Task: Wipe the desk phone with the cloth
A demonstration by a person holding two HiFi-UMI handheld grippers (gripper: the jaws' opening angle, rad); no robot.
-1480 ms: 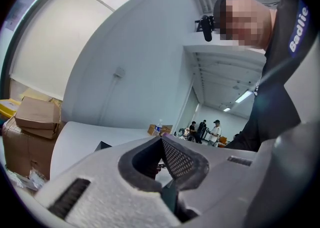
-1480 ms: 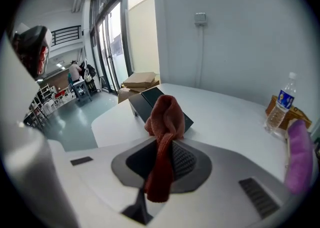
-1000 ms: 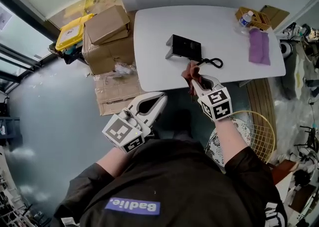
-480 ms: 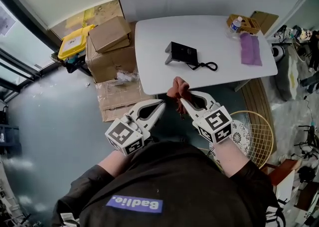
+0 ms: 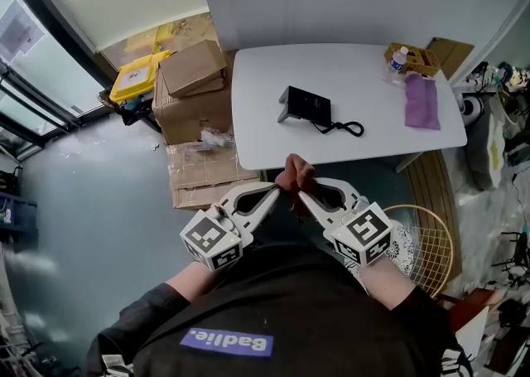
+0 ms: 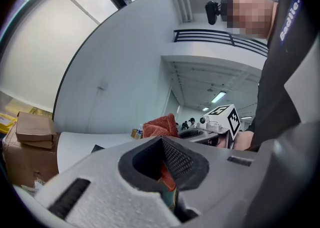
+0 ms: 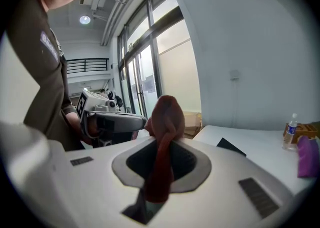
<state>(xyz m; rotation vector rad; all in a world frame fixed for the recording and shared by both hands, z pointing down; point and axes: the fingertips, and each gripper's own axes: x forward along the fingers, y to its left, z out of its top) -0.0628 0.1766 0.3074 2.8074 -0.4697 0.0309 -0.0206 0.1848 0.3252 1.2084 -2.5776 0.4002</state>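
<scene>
You hold a rust-red terry cloth point(image 5: 295, 174) bunched between both tools, on your side of the bench edge. Your right gripper point(image 5: 306, 193) has its fingers clamped on the cloth, which runs as a twisted strand up between them and bulges in a knob beyond the tips. Your left gripper point(image 5: 272, 193) meets it tip to tip, and its fingers are closed on a fold of the same cloth. The black desk phone point(image 5: 308, 106) lies ahead of the fingers and well apart from them, on the white rounded bench point(image 5: 265, 118). Its black cord point(image 5: 348, 128) loops just to its right. Farther off beyond the right fingers, a purple cloth point(image 5: 421, 102) lies flat near a small water bottle point(image 5: 398, 59).
</scene>
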